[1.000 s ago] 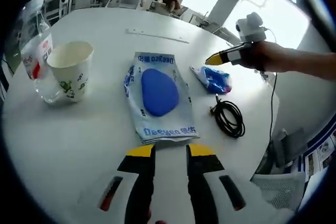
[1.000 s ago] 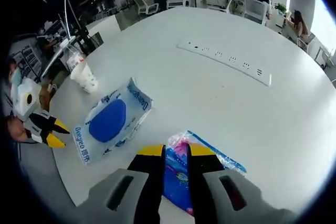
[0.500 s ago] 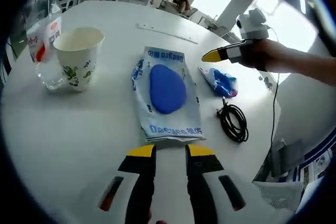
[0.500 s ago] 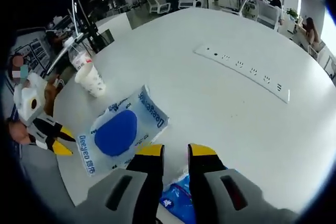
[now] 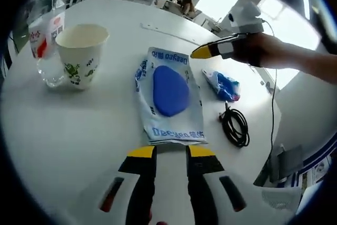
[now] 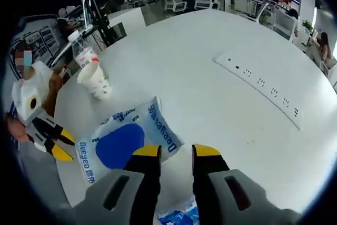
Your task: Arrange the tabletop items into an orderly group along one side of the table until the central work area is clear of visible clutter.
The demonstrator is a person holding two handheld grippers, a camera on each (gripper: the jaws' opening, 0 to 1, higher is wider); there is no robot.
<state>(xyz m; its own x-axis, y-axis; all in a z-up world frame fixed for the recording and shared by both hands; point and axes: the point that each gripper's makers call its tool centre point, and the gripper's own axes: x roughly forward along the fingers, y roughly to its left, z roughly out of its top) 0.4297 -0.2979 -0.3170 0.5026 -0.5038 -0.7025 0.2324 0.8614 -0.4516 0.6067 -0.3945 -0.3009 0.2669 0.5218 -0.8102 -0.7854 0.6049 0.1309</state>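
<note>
Your left gripper hovers just short of the wipes pack mid-table, fingers apart, empty. Your right gripper looks released too, hanging above the blue wrapper.

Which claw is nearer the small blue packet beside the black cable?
Right. The right claw hovers just above the small blue packet. The left claw sits at the near edge of the wipes pack, farther off.

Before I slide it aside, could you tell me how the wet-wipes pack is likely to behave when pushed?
The wet-wipes pack lies flat with a crinkled soft wrapper, so it will probably slide rather than roll or tip. Its glossy film may slip between jaws, and a corner grip would likely let it sag.
</note>
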